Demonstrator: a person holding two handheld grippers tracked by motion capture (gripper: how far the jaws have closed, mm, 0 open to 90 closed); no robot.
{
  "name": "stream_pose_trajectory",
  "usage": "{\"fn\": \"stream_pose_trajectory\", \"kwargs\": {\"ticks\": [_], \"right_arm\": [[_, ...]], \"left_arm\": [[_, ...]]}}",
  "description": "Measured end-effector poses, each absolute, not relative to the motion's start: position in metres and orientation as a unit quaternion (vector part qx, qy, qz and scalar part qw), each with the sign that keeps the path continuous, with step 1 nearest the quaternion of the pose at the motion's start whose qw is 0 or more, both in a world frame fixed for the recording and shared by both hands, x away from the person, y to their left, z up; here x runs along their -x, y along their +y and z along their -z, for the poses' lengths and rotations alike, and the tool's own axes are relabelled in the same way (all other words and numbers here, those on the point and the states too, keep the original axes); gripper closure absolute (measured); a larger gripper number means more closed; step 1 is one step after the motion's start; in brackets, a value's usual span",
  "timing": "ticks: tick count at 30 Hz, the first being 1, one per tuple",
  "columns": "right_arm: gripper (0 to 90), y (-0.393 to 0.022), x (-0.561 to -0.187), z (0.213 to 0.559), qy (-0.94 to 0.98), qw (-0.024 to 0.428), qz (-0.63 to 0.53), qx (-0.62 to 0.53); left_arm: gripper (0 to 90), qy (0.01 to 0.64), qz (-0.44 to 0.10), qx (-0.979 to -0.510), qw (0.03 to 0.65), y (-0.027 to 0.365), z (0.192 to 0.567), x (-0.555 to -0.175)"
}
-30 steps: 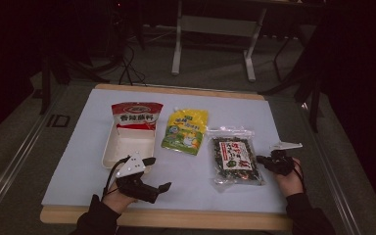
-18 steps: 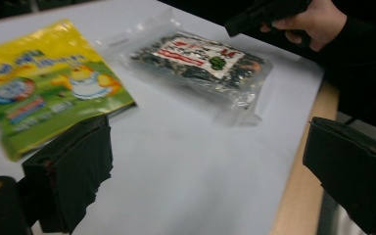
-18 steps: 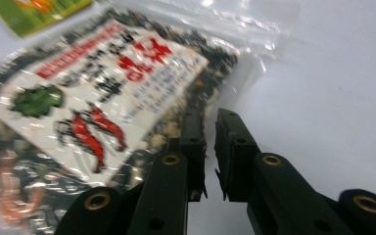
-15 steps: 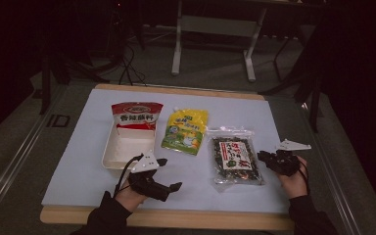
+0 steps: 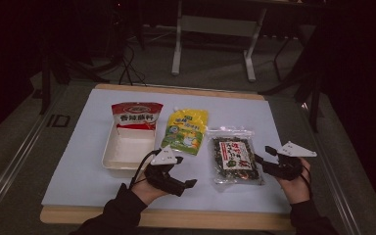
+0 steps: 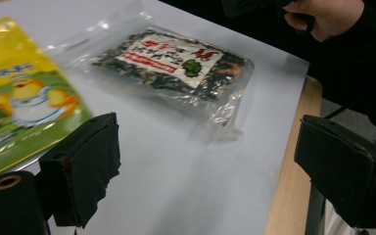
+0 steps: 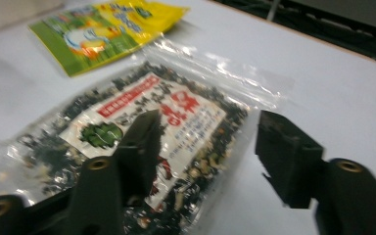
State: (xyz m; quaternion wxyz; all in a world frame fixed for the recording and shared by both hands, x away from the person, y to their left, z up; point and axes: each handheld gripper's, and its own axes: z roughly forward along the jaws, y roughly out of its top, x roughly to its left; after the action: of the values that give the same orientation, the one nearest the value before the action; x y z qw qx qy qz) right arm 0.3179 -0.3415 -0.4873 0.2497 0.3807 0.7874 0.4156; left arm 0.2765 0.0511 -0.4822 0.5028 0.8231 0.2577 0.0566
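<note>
Table sheet (image 5: 78, 166): pale blue-white, plain, over a light wood edge (image 5: 176, 219). Tray (image 5: 115, 156): cream-white, unpatterned. Red packet (image 5: 136, 115): red with a white band carrying dark characters. Yellow packet (image 5: 186, 131): yellow top fading to green at the bottom, blue lettering, a white-and-orange cartoon chick. Clear bag (image 5: 234, 159): transparent film with glare streaks, contents dark green to black flecked with orange and pale bits; label white with red characters and a green leaf mark. Left gripper (image 5: 190, 185) and right gripper (image 5: 258, 159): black jaws, each topped by a pale grey triangular plate. Sleeves (image 5: 112, 218): black.
</note>
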Motion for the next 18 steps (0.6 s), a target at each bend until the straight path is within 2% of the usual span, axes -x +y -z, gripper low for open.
{"fn": "stream_pose_trajectory", "kwargs": {"ticks": [7,10,18], "right_arm": [[21.4,-0.337,-0.307,0.481,0.778,0.251,-0.444,-0.367],[16.7,-0.336,-0.304,0.478,0.776,0.249,-0.456,-0.358],[13.8,-0.336,-0.299,0.476,0.773,0.251,-0.463,-0.352]], "left_arm": [[13.9,0.257,-0.03,-0.832,0.49,0.024,0.489,-0.295],[15.3,0.261,-0.024,-0.834,0.485,0.014,0.492,-0.304],[16.1,0.27,-0.003,-0.833,0.482,-0.007,0.501,-0.324]]}}
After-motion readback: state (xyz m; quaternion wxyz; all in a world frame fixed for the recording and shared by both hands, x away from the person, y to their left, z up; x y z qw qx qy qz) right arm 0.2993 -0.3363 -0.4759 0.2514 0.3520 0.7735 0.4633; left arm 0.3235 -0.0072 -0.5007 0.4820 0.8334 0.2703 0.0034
